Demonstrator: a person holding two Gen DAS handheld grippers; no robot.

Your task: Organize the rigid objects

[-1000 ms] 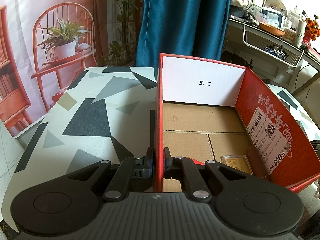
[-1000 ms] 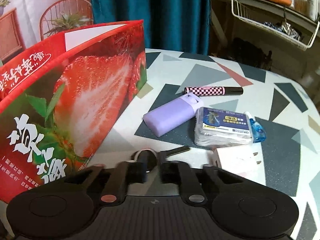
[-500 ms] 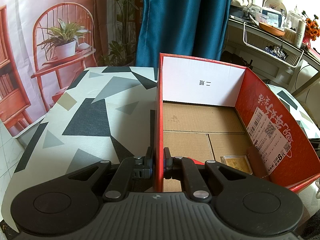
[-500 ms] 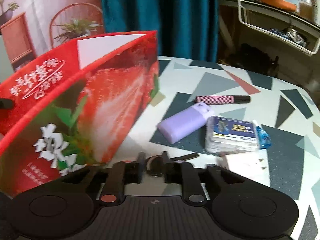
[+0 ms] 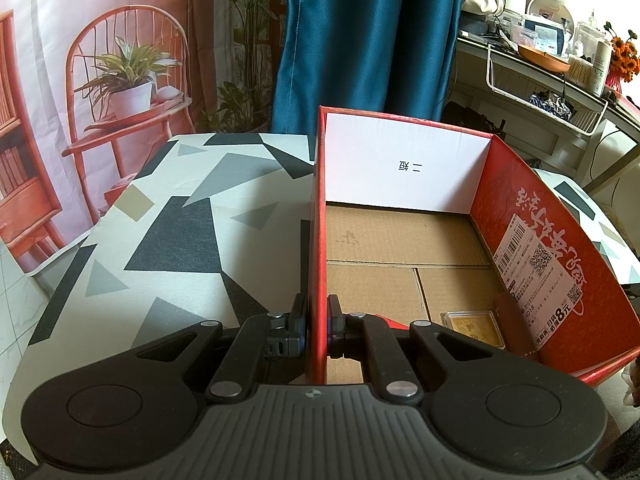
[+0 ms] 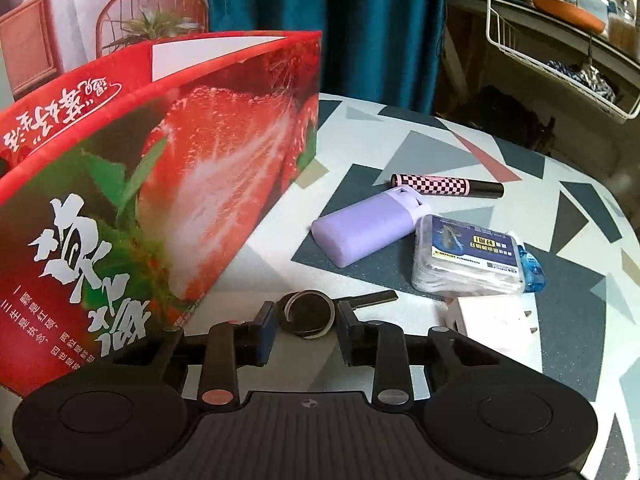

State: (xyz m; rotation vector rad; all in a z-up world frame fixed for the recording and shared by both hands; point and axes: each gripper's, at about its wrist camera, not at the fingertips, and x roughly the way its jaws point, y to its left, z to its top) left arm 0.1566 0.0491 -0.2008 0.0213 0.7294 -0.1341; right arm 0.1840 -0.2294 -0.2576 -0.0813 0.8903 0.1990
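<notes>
The left tool (image 5: 318, 330) is pinched on the near left wall of the red strawberry box (image 5: 560, 276), one pad outside and one inside. The box stands open on the patterned bench (image 5: 160, 248); a small gold case (image 5: 472, 326) lies on its cardboard floor at the near right corner.

In the right wrist view the box (image 6: 192, 184) stands at the left. The right tool (image 6: 306, 326) has just been parting its jaws, then easing slightly back; they now stand spread with a key and ring (image 6: 308, 314) lying between them on the bench, pads clear of it. Farther right lie a lilac case (image 6: 364, 226), a checkered tube (image 6: 444, 184) beyond it, a wrapped packet (image 6: 468, 256) and, nearest, a white plug (image 6: 494, 324).
</notes>
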